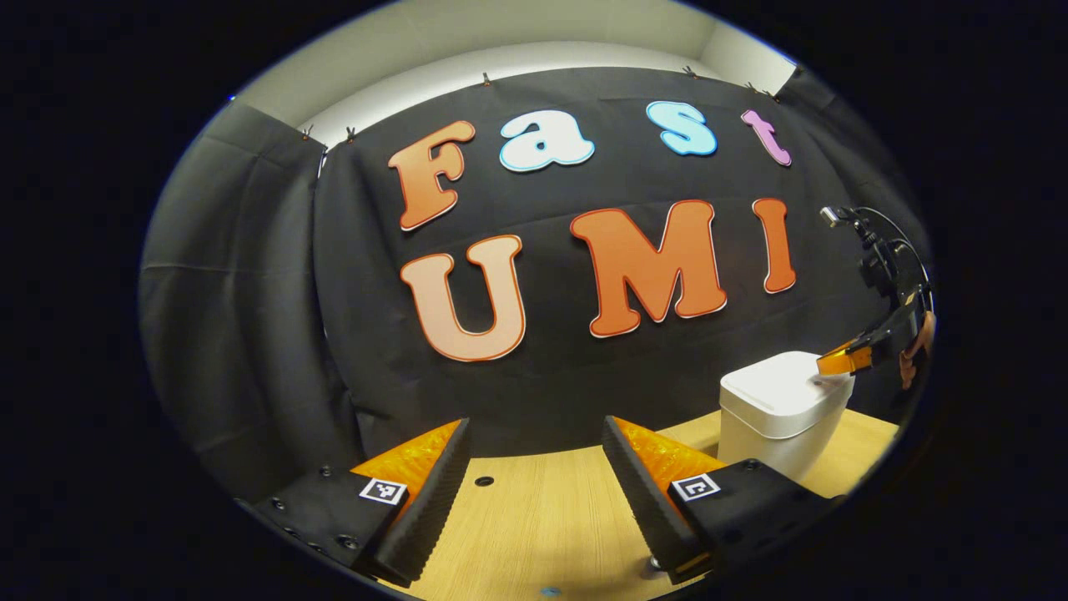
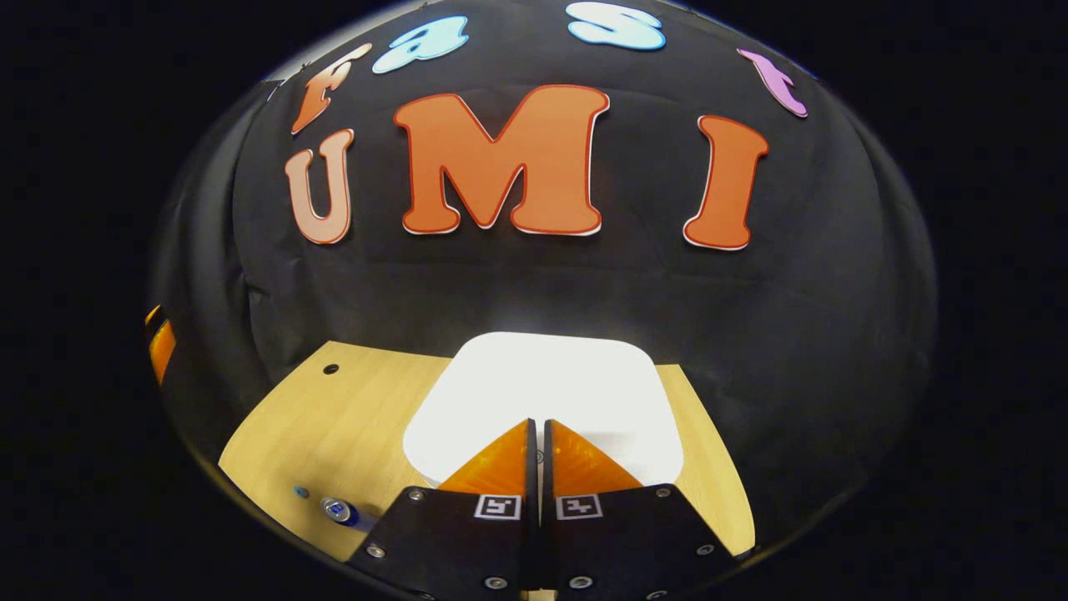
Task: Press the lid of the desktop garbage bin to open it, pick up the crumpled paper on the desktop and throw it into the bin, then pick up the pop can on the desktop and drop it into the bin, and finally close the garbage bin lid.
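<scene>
Right gripper view shows the right gripper [image 2: 537, 427], fingers closed together and empty, tips on the white plastic bin's lid [image 2: 542, 376]; the left gripper [image 1: 534, 467] hangs wide open above the wooden desk [image 1: 542, 517].

Light wood table [image 1: 534, 517] w/ white bin [image 1: 780, 409] standing on it, can [image 2: 338, 510] near edge.

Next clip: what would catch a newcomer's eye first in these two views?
The white, rounded-square plastic garbage bin on the pale wooden desktop stands out, its lid down. The right gripper, fingers together, rests its tips on that lid; the left gripper view shows this from the side. The left gripper hangs open above bare desktop, to the left of the bin.
</scene>
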